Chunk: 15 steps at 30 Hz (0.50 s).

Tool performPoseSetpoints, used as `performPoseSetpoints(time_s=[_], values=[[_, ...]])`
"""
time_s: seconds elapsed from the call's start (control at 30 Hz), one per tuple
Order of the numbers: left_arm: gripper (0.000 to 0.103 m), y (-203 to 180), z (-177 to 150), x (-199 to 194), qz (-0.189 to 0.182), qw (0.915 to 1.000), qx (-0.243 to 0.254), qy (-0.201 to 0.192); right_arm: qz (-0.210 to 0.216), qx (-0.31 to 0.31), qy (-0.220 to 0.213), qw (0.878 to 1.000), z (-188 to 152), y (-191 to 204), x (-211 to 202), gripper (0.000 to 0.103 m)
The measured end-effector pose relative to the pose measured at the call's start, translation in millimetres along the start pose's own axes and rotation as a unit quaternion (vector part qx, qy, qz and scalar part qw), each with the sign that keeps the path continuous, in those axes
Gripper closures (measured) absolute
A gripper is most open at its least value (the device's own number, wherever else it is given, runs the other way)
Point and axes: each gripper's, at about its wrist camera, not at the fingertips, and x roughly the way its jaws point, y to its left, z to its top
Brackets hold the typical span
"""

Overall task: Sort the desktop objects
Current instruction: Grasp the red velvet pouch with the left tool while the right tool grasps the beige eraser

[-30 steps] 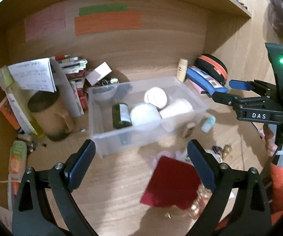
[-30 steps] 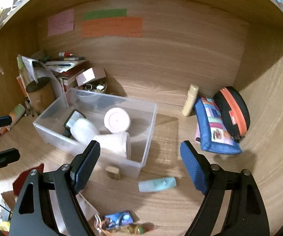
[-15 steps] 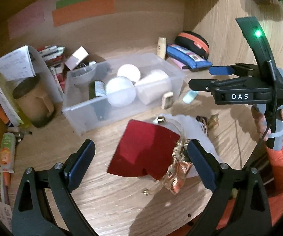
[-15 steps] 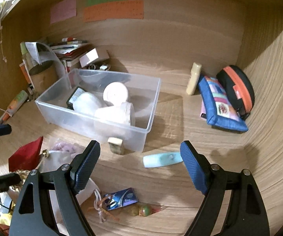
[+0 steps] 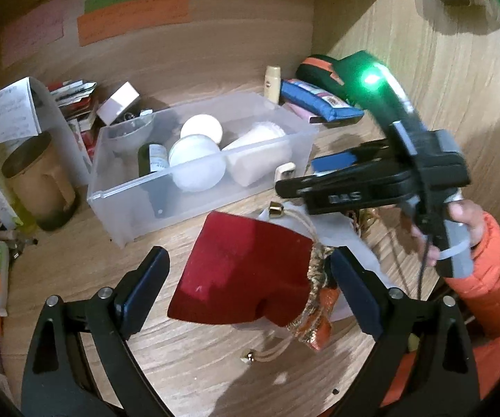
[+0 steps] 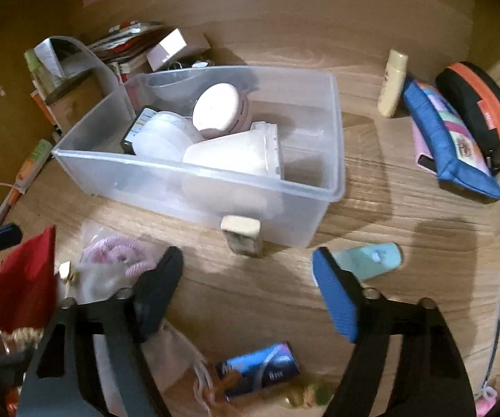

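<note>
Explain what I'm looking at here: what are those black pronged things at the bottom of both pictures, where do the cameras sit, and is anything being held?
No robot here: a person holds a clamp-like tool in each hand, and a fisheye camera on each looks along its two fingers. The prongs are those fingers.

The left camera shows the left hand-held gripper, jaws open, around a dark red velvet pouch without pressing it. The same view shows the right tool from the side, held by a hand in an orange sleeve.

The right camera shows the right hand-held gripper, jaws closing over bare wooden desk, nothing between them. A pale mint tube lies just beyond its blue finger.

Also on the desk: a clear plastic bin holding white jars, and a blue zip pencil case. Nothing is held.
</note>
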Motion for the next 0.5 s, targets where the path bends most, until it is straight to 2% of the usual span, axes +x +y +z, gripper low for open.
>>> performPoseSetpoints(time_s=[0.03, 0.1, 0.13, 0.23, 0.37, 0.43, 0.5], values=[[0.011, 0, 0, 0, -0.003, 1.0000, 0.000, -0.001, 0.003, 0.000, 0.003, 1.000, 0, 1, 2, 0.043], [0.025, -1, 2, 4, -0.012, 0.9999, 0.004, 0.004, 0.006, 0.003, 0.009, 1.000, 1, 2, 7, 0.050], [0.025, -1, 2, 5, -0.013, 0.9999, 0.005, 0.006, 0.008, 0.004, 0.011, 1.000, 2, 2, 10, 0.056], [0.031, 1, 2, 7, -0.018, 0.9998, 0.004, 0.005, 0.011, 0.006, 0.013, 1.000, 3, 3, 12, 0.066], [0.039, 2, 3, 2, -0.021, 0.9998, 0.003, -0.007, 0.006, 0.002, 0.009, 1.000, 4, 4, 12, 0.072], [0.042, 3, 3, -2, -0.019, 0.9997, 0.001, -0.013, 0.003, 0.000, 0.005, 1.000, 5, 3, 11, 0.079], [0.046, 4, 3, -6, -0.015, 0.9997, -0.003, -0.021, 0.009, 0.002, 0.000, 1.000, 5, 1, 9, 0.080]])
